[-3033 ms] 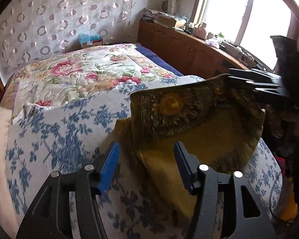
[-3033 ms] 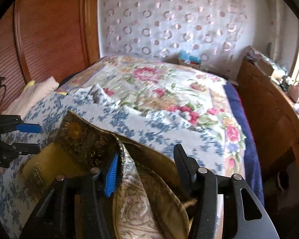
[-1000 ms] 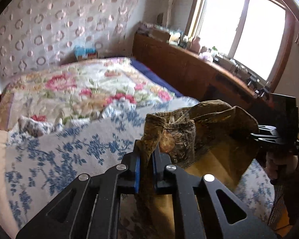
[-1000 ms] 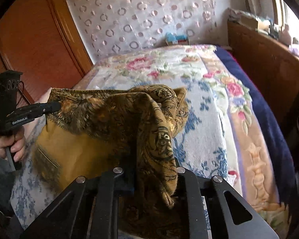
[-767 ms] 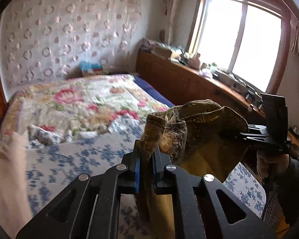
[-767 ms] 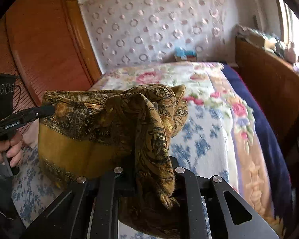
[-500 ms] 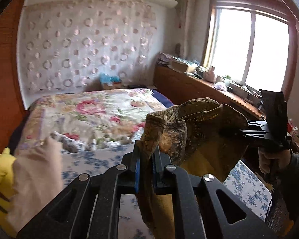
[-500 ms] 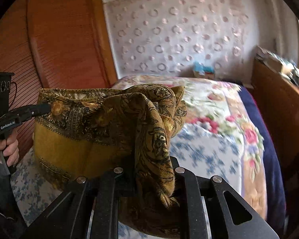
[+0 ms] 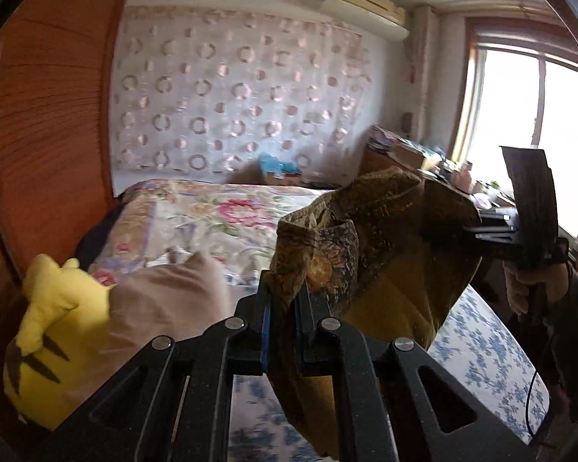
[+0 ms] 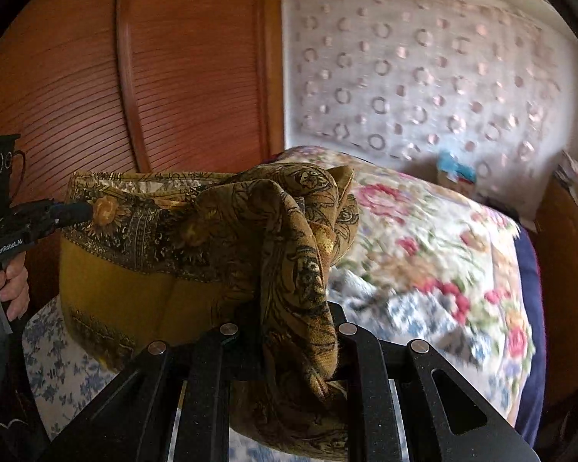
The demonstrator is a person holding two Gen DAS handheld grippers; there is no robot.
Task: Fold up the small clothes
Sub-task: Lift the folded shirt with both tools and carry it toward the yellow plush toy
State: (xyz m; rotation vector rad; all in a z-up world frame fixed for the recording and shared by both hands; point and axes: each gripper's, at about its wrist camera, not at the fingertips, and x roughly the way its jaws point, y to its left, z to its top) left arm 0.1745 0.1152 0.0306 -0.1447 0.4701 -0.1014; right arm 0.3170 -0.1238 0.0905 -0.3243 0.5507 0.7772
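A mustard-and-brown paisley scarf (image 9: 370,238) hangs stretched in the air above the bed (image 9: 196,211), clear of the blue-flowered sheet (image 9: 481,350) it lay on three seconds ago. The left gripper (image 9: 285,300) is clamped on one bunched corner, where earlier its jaws stood wide apart over the flat cloth; the right gripper (image 10: 289,315) pinches a thick gathered fold at the other end, its own jaws spread around the fabric back then. Since a second ago both views have swung upward, bringing a wall-mounted air conditioner (image 9: 362,4) into sight above the bed. A yellow plush toy (image 9: 46,331) and a beige pillow (image 9: 162,308) lie at the left side of the bed, against the ribbed wooden panelling (image 10: 165,77). A circle-patterned curtain (image 9: 231,88) covers the wall beyond the bed; a bright window (image 9: 528,123) stands to its right.
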